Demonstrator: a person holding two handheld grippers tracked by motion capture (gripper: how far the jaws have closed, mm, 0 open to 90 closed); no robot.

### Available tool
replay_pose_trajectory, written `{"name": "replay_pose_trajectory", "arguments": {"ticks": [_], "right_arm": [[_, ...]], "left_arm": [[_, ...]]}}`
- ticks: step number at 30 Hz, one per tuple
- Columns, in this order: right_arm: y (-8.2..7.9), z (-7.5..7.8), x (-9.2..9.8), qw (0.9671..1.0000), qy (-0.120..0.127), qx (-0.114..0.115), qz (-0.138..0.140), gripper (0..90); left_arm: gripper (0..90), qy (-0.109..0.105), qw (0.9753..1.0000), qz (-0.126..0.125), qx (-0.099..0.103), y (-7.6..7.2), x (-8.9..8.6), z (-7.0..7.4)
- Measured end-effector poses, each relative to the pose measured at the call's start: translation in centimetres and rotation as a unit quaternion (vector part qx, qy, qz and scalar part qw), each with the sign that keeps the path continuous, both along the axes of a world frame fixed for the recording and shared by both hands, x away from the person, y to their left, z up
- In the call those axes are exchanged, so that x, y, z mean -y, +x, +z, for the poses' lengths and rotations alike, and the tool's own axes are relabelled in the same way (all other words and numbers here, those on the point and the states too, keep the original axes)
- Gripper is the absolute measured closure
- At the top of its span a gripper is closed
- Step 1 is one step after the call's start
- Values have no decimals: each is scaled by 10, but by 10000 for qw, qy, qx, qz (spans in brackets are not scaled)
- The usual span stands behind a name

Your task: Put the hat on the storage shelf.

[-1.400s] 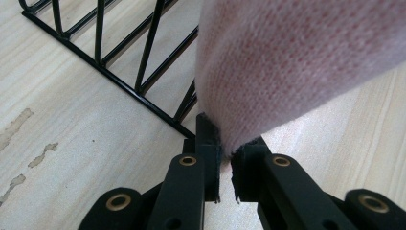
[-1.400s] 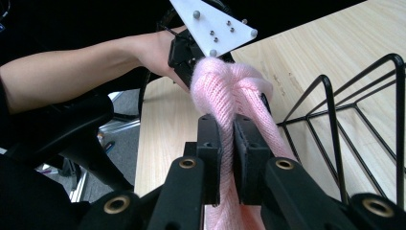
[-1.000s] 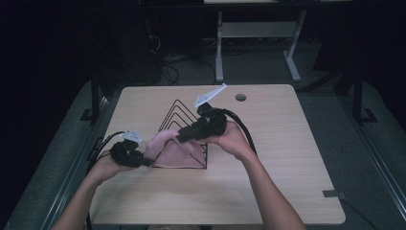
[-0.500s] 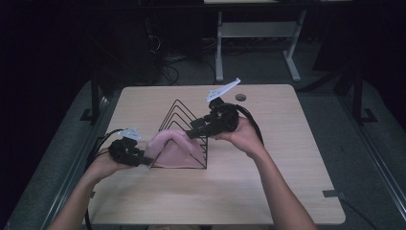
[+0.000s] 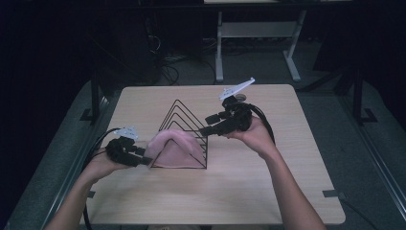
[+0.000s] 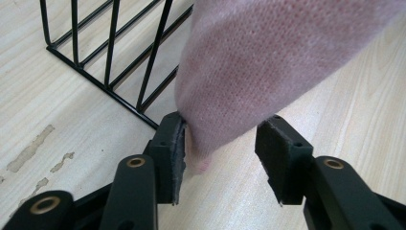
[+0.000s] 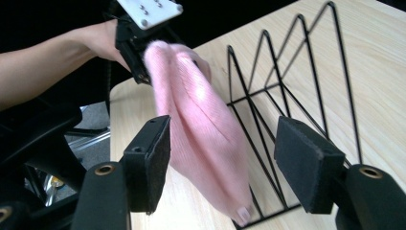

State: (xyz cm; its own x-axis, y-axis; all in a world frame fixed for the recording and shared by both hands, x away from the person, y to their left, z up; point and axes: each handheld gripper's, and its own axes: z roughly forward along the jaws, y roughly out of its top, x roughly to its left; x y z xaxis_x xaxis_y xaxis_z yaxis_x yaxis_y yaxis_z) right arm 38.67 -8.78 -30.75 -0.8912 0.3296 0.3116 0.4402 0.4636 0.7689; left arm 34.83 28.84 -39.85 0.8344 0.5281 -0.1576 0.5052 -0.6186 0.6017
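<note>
A pink knitted cloth [image 5: 174,143] lies draped over the front of a black wire rack [image 5: 184,112] of triangular frames on the wooden table [image 5: 287,191]. My left gripper [image 5: 141,155] sits at the cloth's left end. In the left gripper view the gripper [image 6: 222,153] stands open. The cloth [image 6: 258,72] hangs between the jaws, touching only the left pad [image 6: 174,143]. My right gripper [image 5: 206,130] hovers open just right of the rack. In the right gripper view that gripper [image 7: 225,143] has nothing between its pads, and the cloth [image 7: 201,120] lies a little beyond them.
Behind the right gripper's grey plate, a small dark round object [image 5: 242,97] lies near the table's far edge. A white desk frame [image 5: 258,43] and cables stand on the floor beyond. The rack [image 7: 287,96] has several upright wire triangles.
My right gripper has drawn back from the cloth on the rack, moving right and slightly up. The left gripper has stayed at the cloth's left end.
</note>
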Motion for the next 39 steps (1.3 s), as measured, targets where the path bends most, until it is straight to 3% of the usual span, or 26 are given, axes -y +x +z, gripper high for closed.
{"name": "replay_pose_trajectory", "arguments": {"ticks": [15, 30, 39], "right_arm": [[-10, -14, 51, 9983, -201, 51, -538, 321], [-29, -35, 92, 9958, -267, -28, -879, 296], [-44, -57, 122, 9926, -302, -129, -1168, 288]], "left_arm": [[388, -45, 9998, 182, -14, -4, -5, -1], [362, -115, 9996, 262, 10, -8, -7, -2], [352, -163, 9995, 264, 39, -13, -10, -7]]}}
